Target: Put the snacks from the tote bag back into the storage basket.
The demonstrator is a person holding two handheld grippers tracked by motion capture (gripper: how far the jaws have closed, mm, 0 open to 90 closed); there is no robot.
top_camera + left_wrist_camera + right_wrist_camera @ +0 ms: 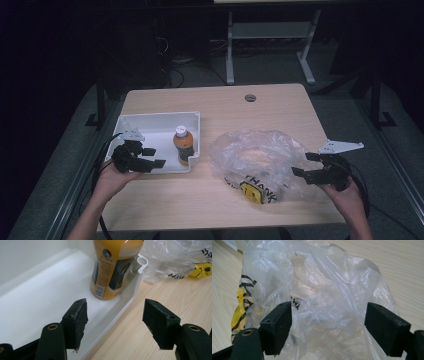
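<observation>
Bottle: the orange juice bottle with an orange cap [183,144] stands upright in the white plastic tray [150,122], tucked into the near right corner. It touches the tray wall there, so it cannot slide far.

Tray: it sits on the left half of the light wooden table [210,200]. Its walls keep the bottle in one spot.

Left gripper: the left gripper [150,157] is low at the near edge of the tray and points at the bottle. In the left gripper view its jaws stand wide apart with nothing between them, one over the tray and one over the table. I think it is lined up to reach the bottle [112,267].

Bag: the crinkly clear plastic bag with a yellow smiley print [257,160] lies just beside the tray, puffed up and loose.

Right gripper: the right gripper [305,165] is at the bag's right side. Its jaws are wide too, with bag plastic [324,315] bunched between them but not pinched. It looks ready to grab the bag and hold it for the bottle.
</observation>
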